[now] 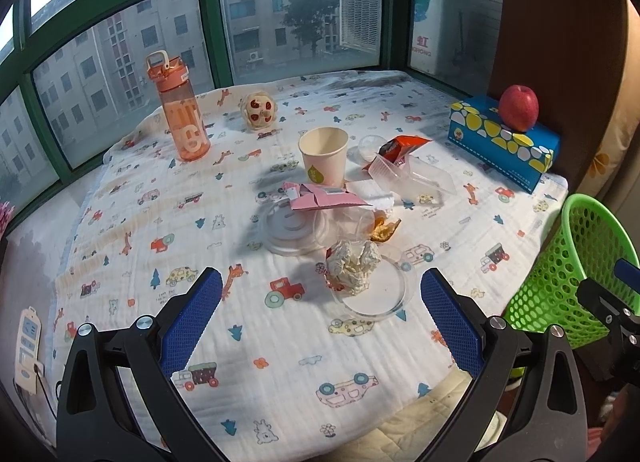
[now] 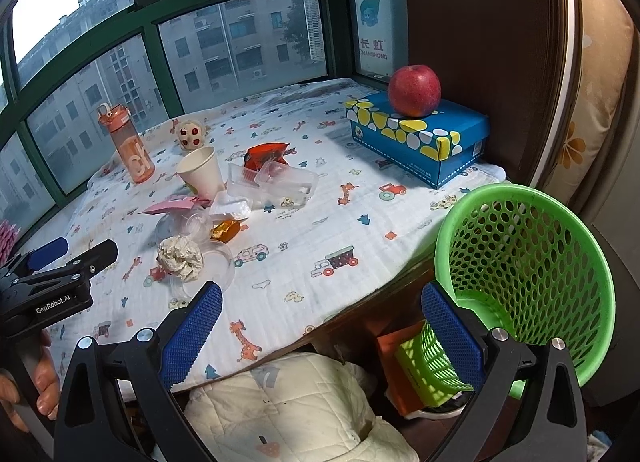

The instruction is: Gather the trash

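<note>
A pile of trash lies mid-table: a crumpled paper ball on a clear lid, a paper cup, a pink wrapper, a clear plastic tray and an orange-red snack bag. My left gripper is open just short of the paper ball, nothing between its fingers. The right gripper is open at the table's near edge, beside the green mesh basket. In the right wrist view the paper ball, the cup and the left gripper show at left.
An orange water bottle, a small toy and a blue tissue box with a red apple stand toward the back. Windows close off the far side. A quilted cloth lies below the table edge. A hand holds the left gripper.
</note>
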Demonstrator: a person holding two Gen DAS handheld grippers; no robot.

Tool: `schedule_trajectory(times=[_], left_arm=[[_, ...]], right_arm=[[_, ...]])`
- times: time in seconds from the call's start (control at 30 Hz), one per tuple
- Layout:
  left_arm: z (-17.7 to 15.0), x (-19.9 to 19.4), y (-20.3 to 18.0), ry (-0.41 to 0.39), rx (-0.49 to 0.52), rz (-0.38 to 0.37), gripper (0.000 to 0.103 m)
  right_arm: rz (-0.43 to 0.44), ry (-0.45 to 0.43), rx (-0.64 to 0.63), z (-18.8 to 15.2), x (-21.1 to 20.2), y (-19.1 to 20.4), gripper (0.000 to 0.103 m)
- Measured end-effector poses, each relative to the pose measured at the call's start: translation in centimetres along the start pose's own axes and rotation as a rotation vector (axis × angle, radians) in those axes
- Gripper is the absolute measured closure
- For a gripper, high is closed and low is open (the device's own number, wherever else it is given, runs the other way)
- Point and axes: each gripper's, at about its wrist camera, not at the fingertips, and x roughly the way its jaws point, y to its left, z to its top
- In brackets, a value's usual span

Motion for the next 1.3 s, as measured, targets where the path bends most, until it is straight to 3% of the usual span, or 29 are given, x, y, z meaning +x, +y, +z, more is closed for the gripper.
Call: schedule_trajectory(times=[0.53,0.97,1.23,1.3], left_arm=[[0.5,3.6,1.4,0.082,-0.048,0.016,0.005],[0.7,7.2,0.2,0.148,-0.036,-0.041,0.006],[0.9,9.6,-0.5,0.187,-0.022,-0.096,0.016],[0.9,10.2,-0.8,0.197,-0.013,-0.103,0.024]], right_arm=[[0.022,0.04,-0.023,1.6,3.2,0.6,0.006],[0.029,0.071,-0.036,2.6,5.7,0.7,0.006],[0.035,0.09,-0.041,2.8,6.9,0.7,0.006],[0.035,0.097,-0.043,2.7,7.2,0.7,0.006]])
